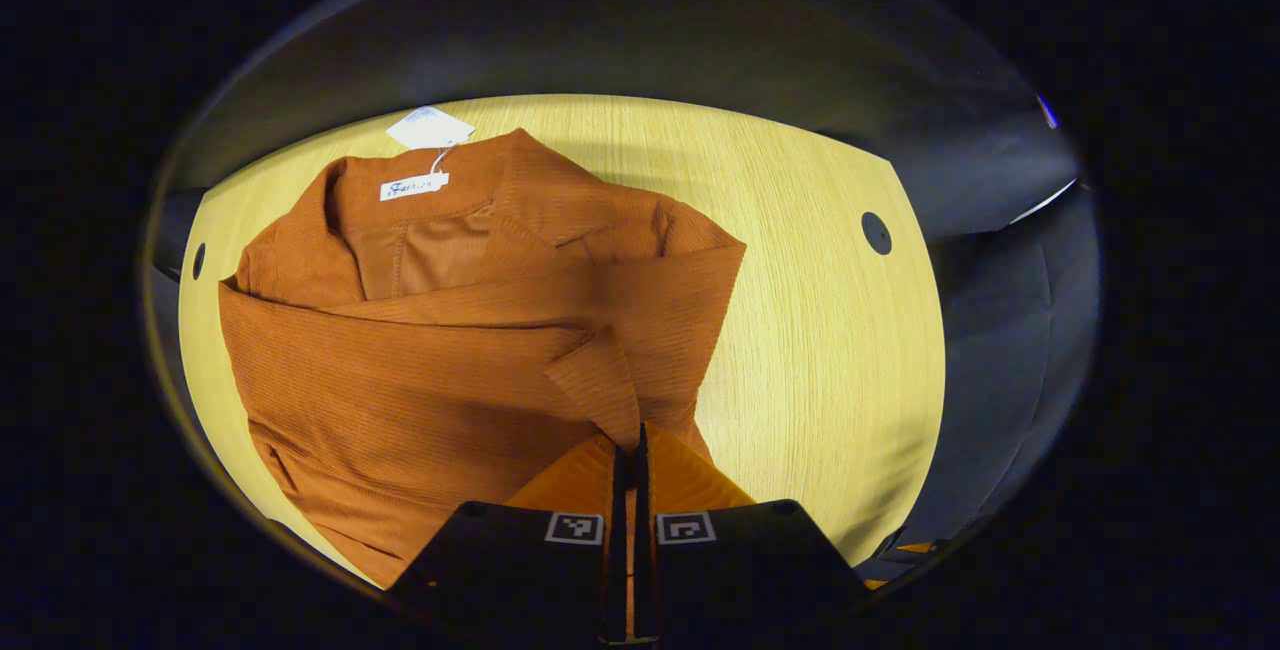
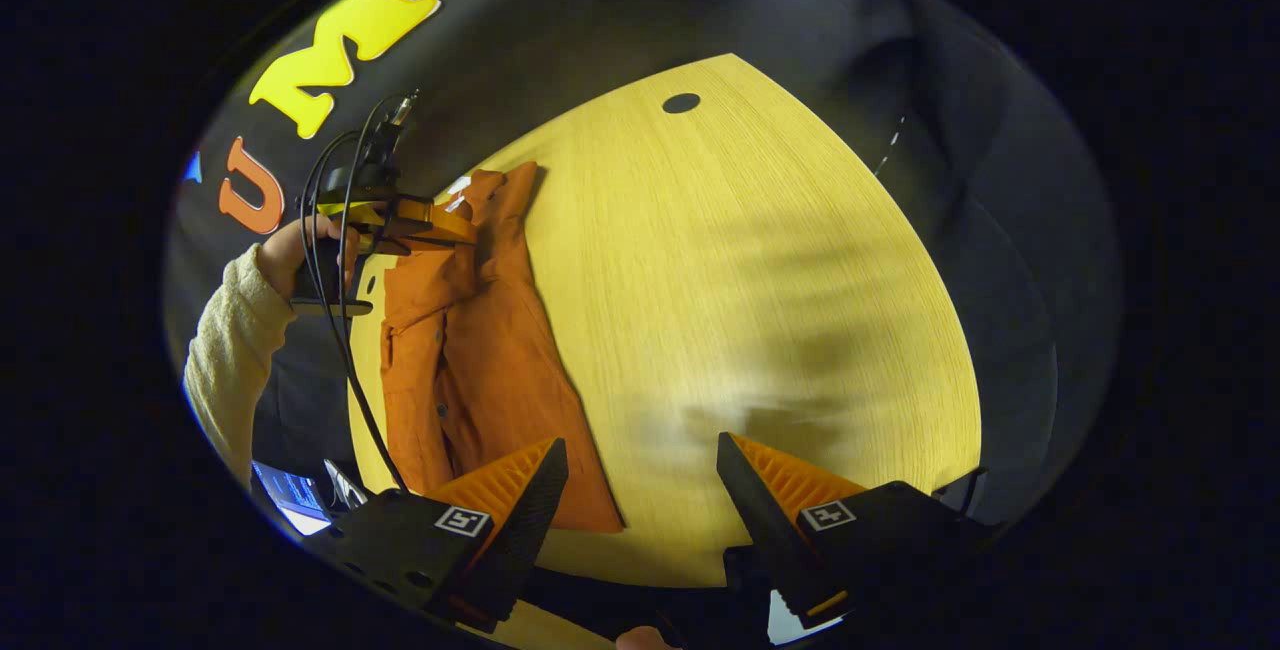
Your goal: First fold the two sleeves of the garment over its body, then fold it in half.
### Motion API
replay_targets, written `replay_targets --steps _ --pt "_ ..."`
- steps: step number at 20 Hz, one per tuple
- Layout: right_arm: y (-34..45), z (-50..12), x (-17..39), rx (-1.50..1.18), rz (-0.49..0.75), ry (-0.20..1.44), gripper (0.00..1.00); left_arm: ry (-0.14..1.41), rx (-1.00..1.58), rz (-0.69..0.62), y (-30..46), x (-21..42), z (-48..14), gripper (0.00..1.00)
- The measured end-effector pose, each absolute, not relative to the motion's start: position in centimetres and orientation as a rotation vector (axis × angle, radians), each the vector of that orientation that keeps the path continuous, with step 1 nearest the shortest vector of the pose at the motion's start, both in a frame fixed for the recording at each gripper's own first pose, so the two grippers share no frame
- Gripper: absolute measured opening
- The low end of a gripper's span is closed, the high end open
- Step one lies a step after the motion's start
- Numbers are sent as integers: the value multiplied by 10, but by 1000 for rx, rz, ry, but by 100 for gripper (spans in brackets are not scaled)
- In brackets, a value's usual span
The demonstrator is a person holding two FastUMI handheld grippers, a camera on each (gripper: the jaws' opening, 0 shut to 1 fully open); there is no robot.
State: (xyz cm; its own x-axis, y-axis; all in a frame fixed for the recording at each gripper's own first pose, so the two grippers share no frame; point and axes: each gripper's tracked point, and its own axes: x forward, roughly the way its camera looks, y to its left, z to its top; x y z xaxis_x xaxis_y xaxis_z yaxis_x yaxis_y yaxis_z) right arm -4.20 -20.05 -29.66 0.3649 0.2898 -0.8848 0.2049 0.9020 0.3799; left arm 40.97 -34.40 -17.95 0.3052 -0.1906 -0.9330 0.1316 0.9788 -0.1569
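Your pale wood-grain surface (image 1: 820,350) carries the ribbed rust-orange garment (image 1: 420,370). Your left gripper (image 1: 630,470) has its jaws closed on a sleeve cuff (image 1: 598,382); your right gripper (image 2: 640,490), near the garment's hem, has its jaws open.

Rust garment (image 1: 420,370) (sleeves folded) on table (image 1: 820,330)
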Motion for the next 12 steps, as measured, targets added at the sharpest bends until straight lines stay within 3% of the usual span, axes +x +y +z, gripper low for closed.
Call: replay_targets --steps 7,11,12 --pt "-206 -308 -51 509 29 1228 96 1264 -97 -213 -358 417 -184 6" --pt "-201 -308 -50 522 20 1227 96 1262 -134 -248 -363 413 -181 27" --pt "-198 -307 -50 519 23 1226 93 1254 -136 -251 -365 414 -178 24"
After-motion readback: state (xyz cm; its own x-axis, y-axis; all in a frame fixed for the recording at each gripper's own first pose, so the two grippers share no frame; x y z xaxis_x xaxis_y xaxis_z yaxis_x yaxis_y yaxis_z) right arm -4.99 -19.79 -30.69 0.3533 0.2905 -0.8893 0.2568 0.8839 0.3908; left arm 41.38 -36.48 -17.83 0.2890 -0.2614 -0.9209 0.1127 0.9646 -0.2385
